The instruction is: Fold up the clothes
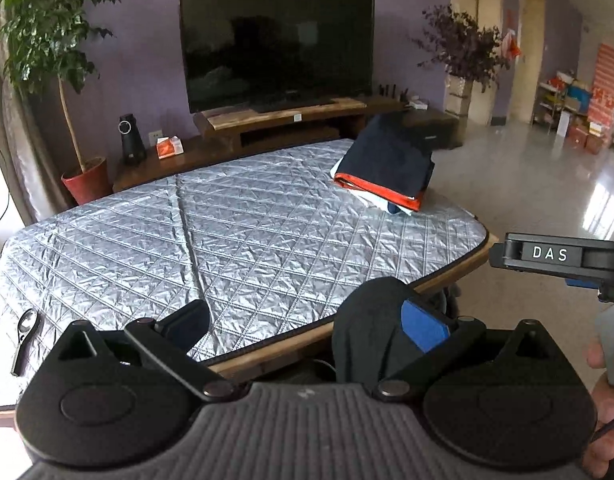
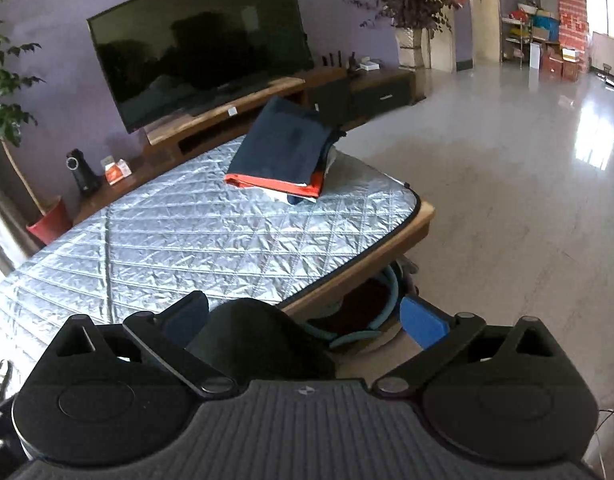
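Both claws spread | black garment [image 1: 367,328] between left claw [image 1: 307,322] and right claw [image 2: 305,318] | folded stack [image 1: 387,164] far

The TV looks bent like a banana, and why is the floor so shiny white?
Left wrist view: the fisheye lens bows the TV and the table cover. Right wrist view: the TV tilts and curves too, and window light bounces off the glossy floor, washing it white; the far room looks soft and hazy.
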Demonstrator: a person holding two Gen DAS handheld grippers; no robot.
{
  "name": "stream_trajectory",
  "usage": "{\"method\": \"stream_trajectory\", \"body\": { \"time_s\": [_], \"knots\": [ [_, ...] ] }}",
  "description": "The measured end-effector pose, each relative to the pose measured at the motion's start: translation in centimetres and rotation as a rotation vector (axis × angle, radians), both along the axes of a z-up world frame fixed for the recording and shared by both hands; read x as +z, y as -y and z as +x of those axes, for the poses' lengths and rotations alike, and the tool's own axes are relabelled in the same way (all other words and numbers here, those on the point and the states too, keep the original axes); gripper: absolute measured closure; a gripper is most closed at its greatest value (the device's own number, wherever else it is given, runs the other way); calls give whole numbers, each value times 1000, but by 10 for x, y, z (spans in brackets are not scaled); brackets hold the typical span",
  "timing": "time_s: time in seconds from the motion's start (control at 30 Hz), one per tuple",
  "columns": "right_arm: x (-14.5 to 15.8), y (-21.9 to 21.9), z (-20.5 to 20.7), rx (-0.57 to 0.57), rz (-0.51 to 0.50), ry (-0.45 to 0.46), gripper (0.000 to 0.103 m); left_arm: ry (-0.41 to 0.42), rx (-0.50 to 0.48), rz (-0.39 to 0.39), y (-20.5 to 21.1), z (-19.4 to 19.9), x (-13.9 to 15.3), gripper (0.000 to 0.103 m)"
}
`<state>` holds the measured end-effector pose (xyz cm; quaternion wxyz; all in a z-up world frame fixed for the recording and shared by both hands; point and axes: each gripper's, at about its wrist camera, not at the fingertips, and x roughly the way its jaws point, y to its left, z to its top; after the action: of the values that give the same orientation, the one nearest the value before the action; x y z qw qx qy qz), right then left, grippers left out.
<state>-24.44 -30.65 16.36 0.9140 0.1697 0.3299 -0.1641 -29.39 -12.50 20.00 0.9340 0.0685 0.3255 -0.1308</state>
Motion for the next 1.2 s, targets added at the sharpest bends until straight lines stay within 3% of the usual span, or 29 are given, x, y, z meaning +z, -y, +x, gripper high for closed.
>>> {"method": "stream_trajectory", "body": {
  "time_s": [0.73, 1.2],
  "knots": [
    [-5, -17, -7, 52, -120, -2, 0, -3, -46, 20, 12, -5, -7, 1],
    [-11, -21, -5, 71, -125, -20, 0, -10, -52, 30, 14, -4, -11, 1]
  ]
}}
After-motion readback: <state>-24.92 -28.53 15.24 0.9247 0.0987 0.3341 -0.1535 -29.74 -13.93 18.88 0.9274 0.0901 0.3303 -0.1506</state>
